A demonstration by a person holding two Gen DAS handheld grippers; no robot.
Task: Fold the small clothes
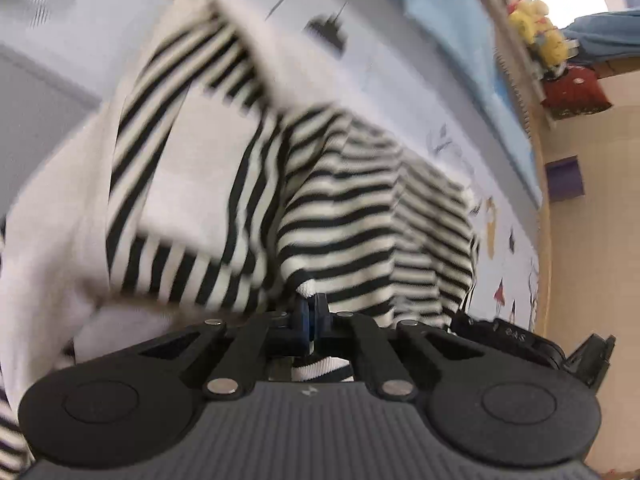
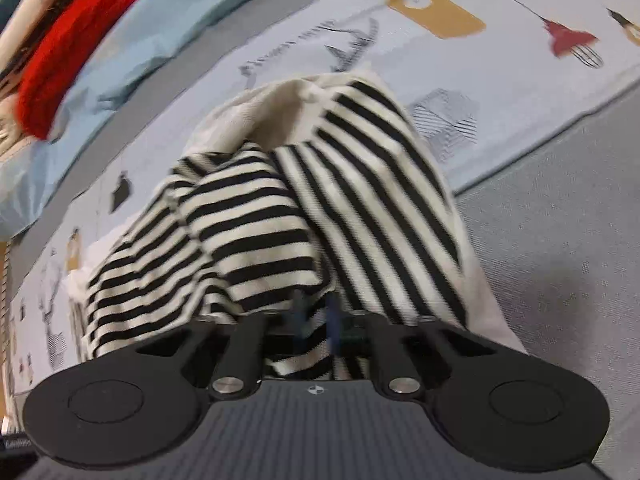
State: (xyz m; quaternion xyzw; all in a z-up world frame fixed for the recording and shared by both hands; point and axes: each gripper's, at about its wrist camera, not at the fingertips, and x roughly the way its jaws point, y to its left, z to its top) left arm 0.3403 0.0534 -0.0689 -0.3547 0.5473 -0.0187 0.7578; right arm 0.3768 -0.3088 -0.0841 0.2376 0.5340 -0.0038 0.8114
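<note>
Both the left tongs (image 1: 313,312) and right tongs (image 2: 316,314) pinch the striped garment's (image 2: 256,232) near edge, its length trailing away over the bed (image 2: 540,208).

Bedroom: printed bedsheet (image 2: 460,80), plush toys (image 1: 536,28)

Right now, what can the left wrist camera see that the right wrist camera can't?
Only the left wrist view shows the yellow plush toys on a shelf and the left claw shut on the striped garment. Only the right wrist view shows the red cloth and the right claw pinching stripes. Both share the garment and the printed sheet.
</note>
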